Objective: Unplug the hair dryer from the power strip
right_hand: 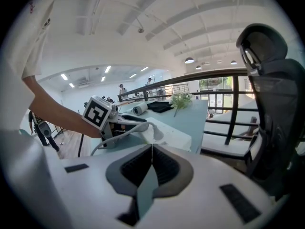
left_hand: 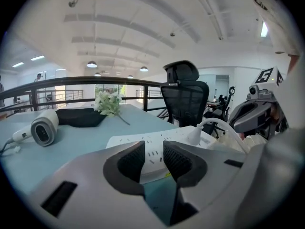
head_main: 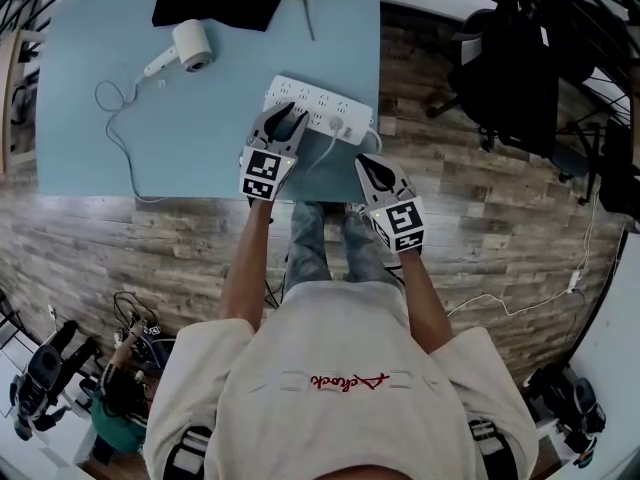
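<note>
White on pale blue: sees the plug (head_main: pixel 336 126) seated near the right end of the power strip (head_main: pixel 320 103), by the near right corner of the counter (head_main: pixel 100 148), strip's long axis running left to right. Stands prongs-down, body pointing up, cord (head_main: pixel 322 148) trailing over the near edge; probably belongs to the hair dryer (head_main: pixel 190 46) lying far left. Puts the left gripper (head_main: pixel 286 118) nearer, jaws spread and empty over the strip's left part, plug just to their right. Leaves the right gripper (head_main: pixel 370 163) off the counter's edge, jaws pressed together on nothing. Calls for a straight upward pull
</note>
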The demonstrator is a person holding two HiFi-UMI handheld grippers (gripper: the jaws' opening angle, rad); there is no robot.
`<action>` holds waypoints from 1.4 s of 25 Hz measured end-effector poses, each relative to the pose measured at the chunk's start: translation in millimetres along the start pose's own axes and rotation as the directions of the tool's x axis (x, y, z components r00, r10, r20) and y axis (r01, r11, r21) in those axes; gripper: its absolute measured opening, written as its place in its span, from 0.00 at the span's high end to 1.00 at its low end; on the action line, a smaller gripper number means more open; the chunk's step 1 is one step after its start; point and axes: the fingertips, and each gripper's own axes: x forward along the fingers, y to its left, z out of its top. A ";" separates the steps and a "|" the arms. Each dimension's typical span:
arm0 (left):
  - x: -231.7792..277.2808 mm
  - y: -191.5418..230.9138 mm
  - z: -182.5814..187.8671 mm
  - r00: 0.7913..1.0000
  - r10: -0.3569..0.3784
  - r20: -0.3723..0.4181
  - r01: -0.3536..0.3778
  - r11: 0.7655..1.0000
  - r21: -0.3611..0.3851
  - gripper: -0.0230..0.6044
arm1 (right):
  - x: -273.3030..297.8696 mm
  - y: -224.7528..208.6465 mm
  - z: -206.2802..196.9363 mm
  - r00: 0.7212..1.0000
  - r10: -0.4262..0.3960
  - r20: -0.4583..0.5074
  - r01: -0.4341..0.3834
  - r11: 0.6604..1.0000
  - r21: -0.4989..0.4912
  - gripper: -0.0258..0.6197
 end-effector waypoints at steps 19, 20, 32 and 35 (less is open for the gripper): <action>0.2 -1.3 0.7 1.000 0.006 -0.008 -0.006 1.000 -0.004 0.77 | 12.9 2.2 -8.8 1.000 0.008 -0.007 -0.008 1.000 0.003 0.68; 0.5 -1.2 0.6 1.000 0.007 -0.008 -0.007 1.000 -0.004 0.77 | 16.4 2.0 -8.9 1.000 0.006 -0.011 -0.006 1.000 0.001 0.67; 0.2 -1.3 -0.4 1.000 0.004 -0.008 -0.004 1.000 -0.008 0.77 | 59.7 -7.0 10.7 0.999 -0.022 -0.042 0.017 0.994 -0.111 0.68; -0.3 -1.1 -0.7 1.000 0.004 -0.008 -0.004 1.000 -0.006 0.77 | 65.3 -8.3 13.9 0.999 -0.020 -0.048 0.013 0.991 -0.134 0.68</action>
